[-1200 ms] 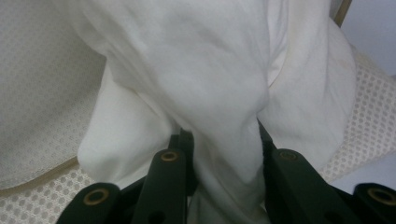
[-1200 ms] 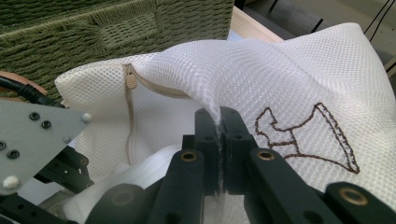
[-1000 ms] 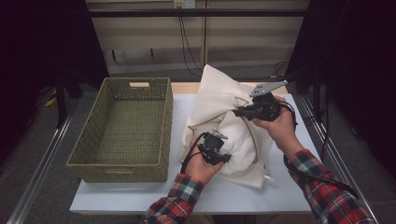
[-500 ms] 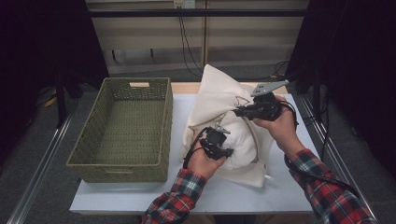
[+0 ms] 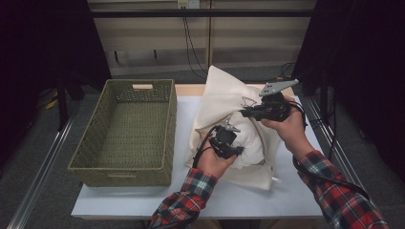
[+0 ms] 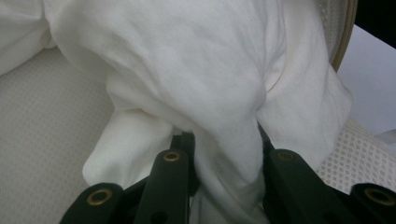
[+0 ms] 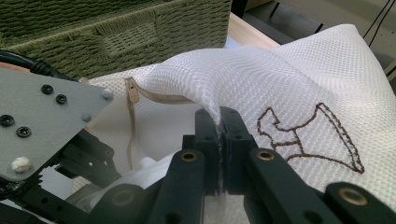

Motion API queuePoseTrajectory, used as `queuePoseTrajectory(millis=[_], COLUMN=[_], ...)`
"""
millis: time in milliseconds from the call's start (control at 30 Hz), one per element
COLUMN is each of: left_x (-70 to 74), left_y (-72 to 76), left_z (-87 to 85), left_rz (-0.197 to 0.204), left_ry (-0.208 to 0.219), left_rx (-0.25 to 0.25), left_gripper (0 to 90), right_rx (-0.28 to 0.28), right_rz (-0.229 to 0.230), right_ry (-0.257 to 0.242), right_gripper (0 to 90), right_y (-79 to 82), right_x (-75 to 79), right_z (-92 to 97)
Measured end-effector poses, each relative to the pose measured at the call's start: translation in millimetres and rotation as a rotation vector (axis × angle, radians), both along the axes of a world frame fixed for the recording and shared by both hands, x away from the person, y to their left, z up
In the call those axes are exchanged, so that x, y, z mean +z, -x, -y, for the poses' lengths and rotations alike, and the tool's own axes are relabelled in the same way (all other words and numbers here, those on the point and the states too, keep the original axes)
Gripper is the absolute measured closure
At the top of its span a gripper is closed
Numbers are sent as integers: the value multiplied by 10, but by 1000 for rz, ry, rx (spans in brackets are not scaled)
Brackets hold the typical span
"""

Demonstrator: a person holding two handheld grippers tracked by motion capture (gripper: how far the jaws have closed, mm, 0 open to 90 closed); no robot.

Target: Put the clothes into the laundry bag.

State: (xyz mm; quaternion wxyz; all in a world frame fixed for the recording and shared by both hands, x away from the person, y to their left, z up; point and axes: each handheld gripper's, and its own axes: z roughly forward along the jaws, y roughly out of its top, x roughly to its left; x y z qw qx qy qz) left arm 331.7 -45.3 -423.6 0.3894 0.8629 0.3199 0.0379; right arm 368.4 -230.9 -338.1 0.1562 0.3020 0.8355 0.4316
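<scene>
Nearest the person, the left gripper [image 5: 228,141] is clamped on a bunch of white cloth [image 6: 187,79], which bulges between its jaws at the open mouth of a white mesh laundry bag [image 5: 224,98]. The bag lies on the white table [image 5: 248,200], just right of the green woven basket [image 5: 125,130]. Farther out, the right gripper [image 7: 219,122] has its jaws together, pinching a fold of the bag's mesh beside a brown embroidered mark [image 7: 310,135] and holding it raised.

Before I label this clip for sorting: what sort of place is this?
Likely a lab recording bench, not a home: a white table, a dark surround with trailing cables, and floor rails.
</scene>
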Motion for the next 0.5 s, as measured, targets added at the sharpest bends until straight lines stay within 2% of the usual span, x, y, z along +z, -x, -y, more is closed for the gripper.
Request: queuePoseTrajectory(millis=[333, 500], left_x=[-25, -43], left_y=[-52, -84], left_z=[51, 67], left_rz=[24, 35], left_ry=[25, 35], left_rx=[16, 40], left_gripper=[761, 760], right_rx=[7, 10], right_rz=[3, 3], right_ry=[-4, -9], right_gripper=[872, 872], right_y=[12, 17], right_x=[20, 9], right_z=[4, 0])
